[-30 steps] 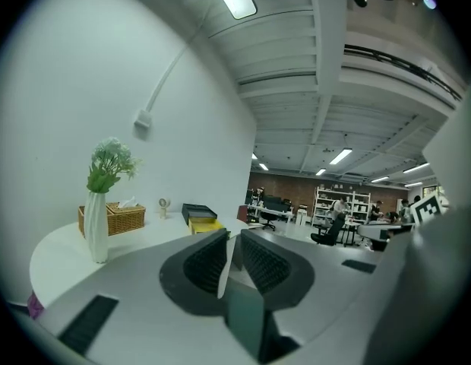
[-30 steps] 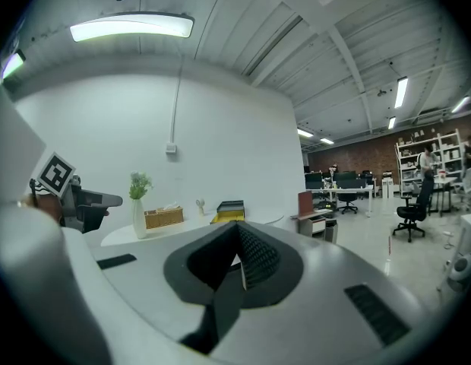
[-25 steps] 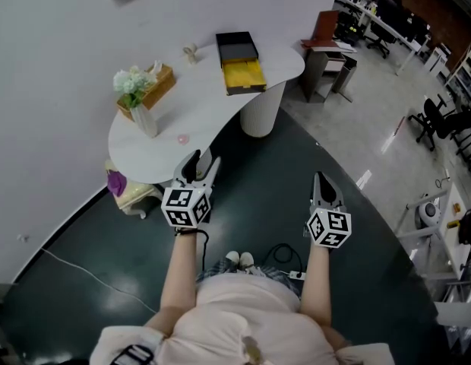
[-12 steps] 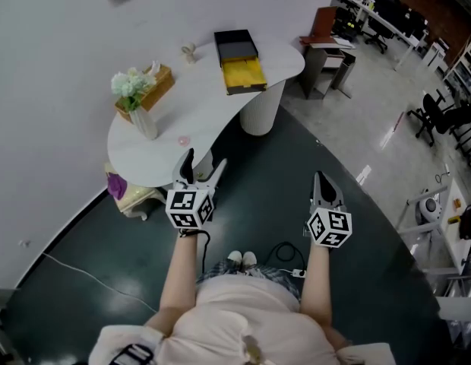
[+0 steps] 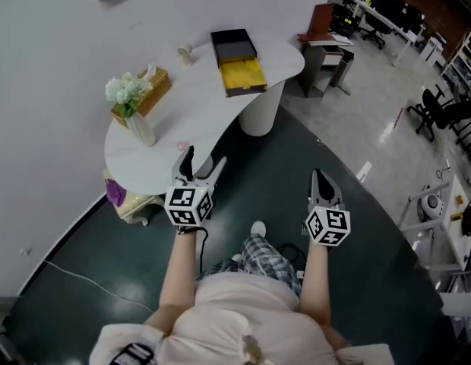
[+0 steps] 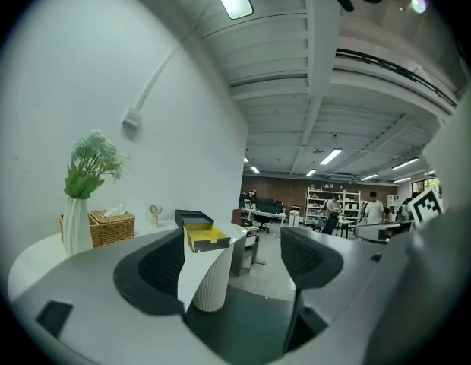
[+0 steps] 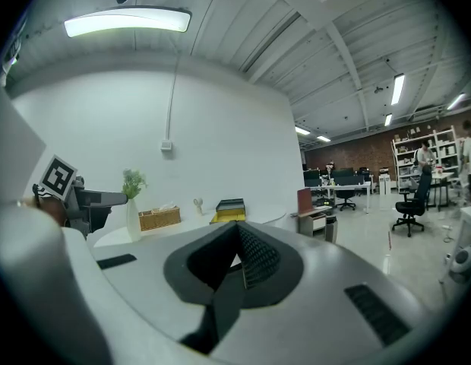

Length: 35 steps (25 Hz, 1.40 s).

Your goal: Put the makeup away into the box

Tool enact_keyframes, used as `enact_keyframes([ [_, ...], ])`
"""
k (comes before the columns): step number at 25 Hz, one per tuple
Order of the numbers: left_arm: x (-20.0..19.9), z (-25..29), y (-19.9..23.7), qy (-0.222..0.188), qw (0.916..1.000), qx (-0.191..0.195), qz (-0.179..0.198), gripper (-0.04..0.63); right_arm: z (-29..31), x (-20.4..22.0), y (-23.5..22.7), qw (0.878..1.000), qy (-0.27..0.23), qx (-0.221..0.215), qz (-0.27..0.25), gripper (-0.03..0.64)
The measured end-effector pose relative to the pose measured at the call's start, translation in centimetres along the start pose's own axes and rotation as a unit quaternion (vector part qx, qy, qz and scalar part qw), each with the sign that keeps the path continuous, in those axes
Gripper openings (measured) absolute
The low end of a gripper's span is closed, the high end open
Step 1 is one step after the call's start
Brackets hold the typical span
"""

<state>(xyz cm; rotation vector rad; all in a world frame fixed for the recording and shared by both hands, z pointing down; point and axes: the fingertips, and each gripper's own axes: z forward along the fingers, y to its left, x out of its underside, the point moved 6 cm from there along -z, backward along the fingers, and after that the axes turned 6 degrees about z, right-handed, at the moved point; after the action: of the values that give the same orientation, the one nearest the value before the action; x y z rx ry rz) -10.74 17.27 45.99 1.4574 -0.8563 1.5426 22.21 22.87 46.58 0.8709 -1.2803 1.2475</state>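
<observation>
On the white curved table point(image 5: 197, 105) an open box point(image 5: 235, 61) with a black lid and a yellow inside lies at the far end. A small pink makeup item point(image 5: 181, 147) rests near the table's front edge. My left gripper point(image 5: 204, 157) hovers just in front of that edge, open and empty, its left fingertip close to the pink item. In the left gripper view the box point(image 6: 199, 234) shows between the spread jaws of the left gripper point(image 6: 235, 257). My right gripper point(image 5: 320, 179) is shut and empty over the dark floor, off to the right of the table. The right gripper view shows the right gripper point(image 7: 237, 242) closed, with the box point(image 7: 230, 210) beyond it.
A vase of flowers point(image 5: 133, 112), a wicker tissue basket point(image 5: 148, 90) and a small ornament point(image 5: 184, 52) stand on the table. A cream stool with a purple thing point(image 5: 116, 192) sits below its left end. A side desk point(image 5: 327, 40) and office chairs stand at the right.
The left jaws have opened wide. Both grippers and the person have moved toward the table; one leg now steps forward between the arms.
</observation>
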Motion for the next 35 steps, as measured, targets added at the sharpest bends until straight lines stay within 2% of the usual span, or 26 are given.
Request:
enact_keyframes([
  [8, -0.3, 6.7, 1.7, -0.001, 1.0, 0.001, 0.005, 0.382, 6.8, -0.8, -2.4, 1.0, -0.004, -0.007, 0.006, 0.015],
  [15, -0.3, 16.6, 5.2, -0.004, 0.9997, -0.022, 0.006, 0.382, 19.0, -2.1, -5.5, 0.999, -0.006, -0.044, -0.001, 0.015],
  [19, -0.6, 23.9, 8.6, -0.002, 0.9976, -0.069, -0.006, 0.382, 29.8, -4.2, -6.9, 0.995, 0.01, -0.097, -0.006, 0.015],
  [25, -2.9, 32.7, 12.9, -0.002, 0.9908, -0.135, -0.003, 0.382, 43.8, -8.4, -8.0, 0.985, 0.026, -0.168, -0.018, 0.015],
  [29, -3.3, 35.3, 15.3, 0.009, 0.9841, -0.177, 0.001, 0.382, 50.6, -10.1, -7.4, 0.978, 0.034, -0.206, -0.027, 0.015],
  [35, -3.2, 36.0, 18.1, 0.022, 0.9754, -0.219, -0.007, 0.382, 56.2, -10.7, -4.4, 0.965, 0.046, -0.256, -0.032, 0.015],
])
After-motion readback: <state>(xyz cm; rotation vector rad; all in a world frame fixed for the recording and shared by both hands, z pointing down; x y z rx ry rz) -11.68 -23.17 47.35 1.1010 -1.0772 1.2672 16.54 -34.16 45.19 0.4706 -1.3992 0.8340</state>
